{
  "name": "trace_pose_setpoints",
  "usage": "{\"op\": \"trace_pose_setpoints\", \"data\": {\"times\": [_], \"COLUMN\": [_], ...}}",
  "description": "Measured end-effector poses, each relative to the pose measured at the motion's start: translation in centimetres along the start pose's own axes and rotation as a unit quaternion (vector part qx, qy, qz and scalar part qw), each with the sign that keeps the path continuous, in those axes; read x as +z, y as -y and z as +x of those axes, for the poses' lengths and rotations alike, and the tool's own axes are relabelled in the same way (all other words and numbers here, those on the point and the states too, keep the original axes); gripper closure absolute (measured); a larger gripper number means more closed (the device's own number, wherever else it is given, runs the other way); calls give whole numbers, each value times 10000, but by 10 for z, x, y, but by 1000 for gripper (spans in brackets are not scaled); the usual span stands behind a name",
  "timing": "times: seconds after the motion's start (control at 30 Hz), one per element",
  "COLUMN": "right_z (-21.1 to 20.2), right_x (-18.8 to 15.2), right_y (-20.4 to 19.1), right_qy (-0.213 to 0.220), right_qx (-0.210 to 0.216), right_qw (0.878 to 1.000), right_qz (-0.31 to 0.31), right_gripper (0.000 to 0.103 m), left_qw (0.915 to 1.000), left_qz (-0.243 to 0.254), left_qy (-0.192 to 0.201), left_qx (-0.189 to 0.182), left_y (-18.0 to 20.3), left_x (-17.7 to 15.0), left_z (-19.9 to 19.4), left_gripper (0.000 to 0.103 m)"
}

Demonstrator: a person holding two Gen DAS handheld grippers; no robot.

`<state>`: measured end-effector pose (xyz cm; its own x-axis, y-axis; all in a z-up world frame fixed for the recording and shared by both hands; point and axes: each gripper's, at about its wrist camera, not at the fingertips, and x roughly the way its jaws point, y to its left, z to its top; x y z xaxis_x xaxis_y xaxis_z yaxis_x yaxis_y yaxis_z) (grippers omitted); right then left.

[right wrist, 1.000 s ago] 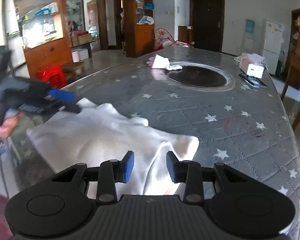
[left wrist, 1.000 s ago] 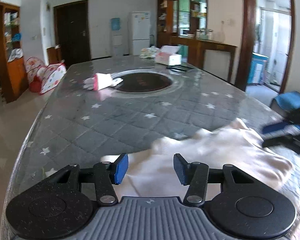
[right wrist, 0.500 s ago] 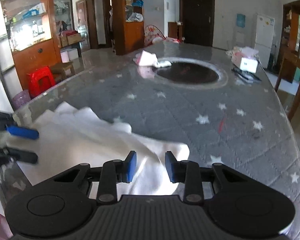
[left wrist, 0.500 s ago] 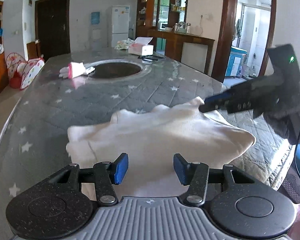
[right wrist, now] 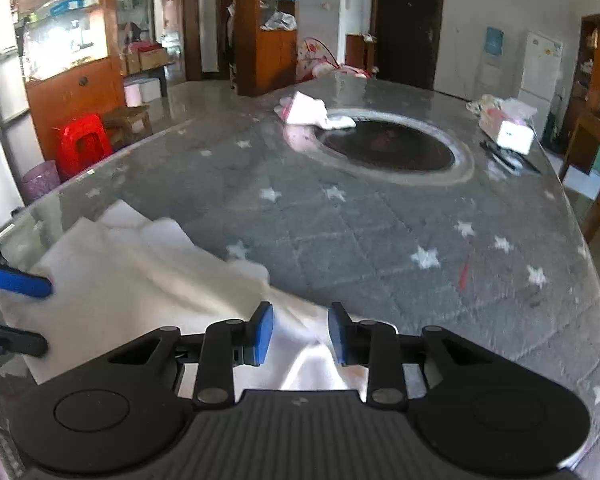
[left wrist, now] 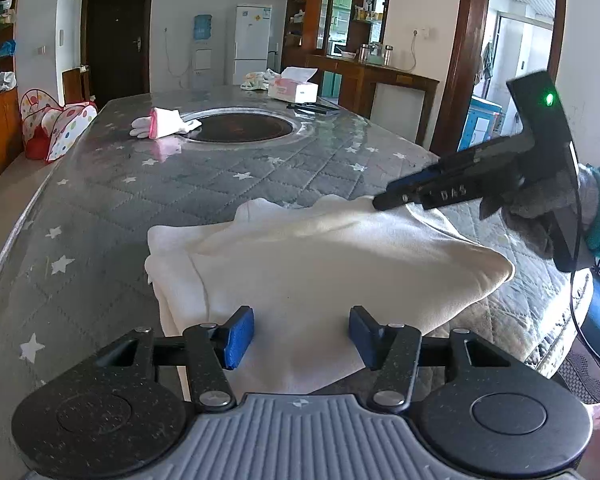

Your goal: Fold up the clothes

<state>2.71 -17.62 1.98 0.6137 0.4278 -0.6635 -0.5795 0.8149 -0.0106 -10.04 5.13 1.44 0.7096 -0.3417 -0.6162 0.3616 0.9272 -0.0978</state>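
White garment (left wrist: 320, 264) lies partly folded at the near edge of the table (left wrist: 180, 184), w/ a gray star-print quilted cover. Left gripper (left wrist: 302, 336) hovers over the cloth's near hem, fingers spread wide, nothing between them. Right gripper (right wrist: 300, 334) is at the cloth's other side, fingers apart w/ a narrower gap; cloth shows thru the gap but not pinched. In the left view the right gripper comes in from 3 o'clock, tips at the cloth's far edge; can't tell if touching. A glove (left wrist: 164, 128) sits at 11 o'clock by the dark round inset (left wrist: 240, 128); tissue box (left wrist: 294, 88) at 12, far end.
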Motion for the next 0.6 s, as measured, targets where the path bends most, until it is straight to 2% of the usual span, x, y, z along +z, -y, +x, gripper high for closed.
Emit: {"op": "trace_pose_setpoints", "data": {"times": [0.13, 0.33, 0.6], "right_z": [4, 24, 18], "right_x": [8, 8, 23], "right_y": [-9, -11, -28], "right_qy": [34, -205, -31], "right_qx": [177, 83, 394], "right_qw": [9998, 9995, 9981], "right_qz": [-119, -217, -481], "right_gripper": [73, 72, 71], "left_qw": [10000, 9999, 9999], "left_qz": [-61, -104, -118], "left_qy": [3, 19, 52], "left_qx": [-31, -52, -90], "left_y": [-1, -2, -4], "left_x": [-1, -2, -3], "left_z": [0, 0, 1], "left_gripper": [45, 45, 43]}}
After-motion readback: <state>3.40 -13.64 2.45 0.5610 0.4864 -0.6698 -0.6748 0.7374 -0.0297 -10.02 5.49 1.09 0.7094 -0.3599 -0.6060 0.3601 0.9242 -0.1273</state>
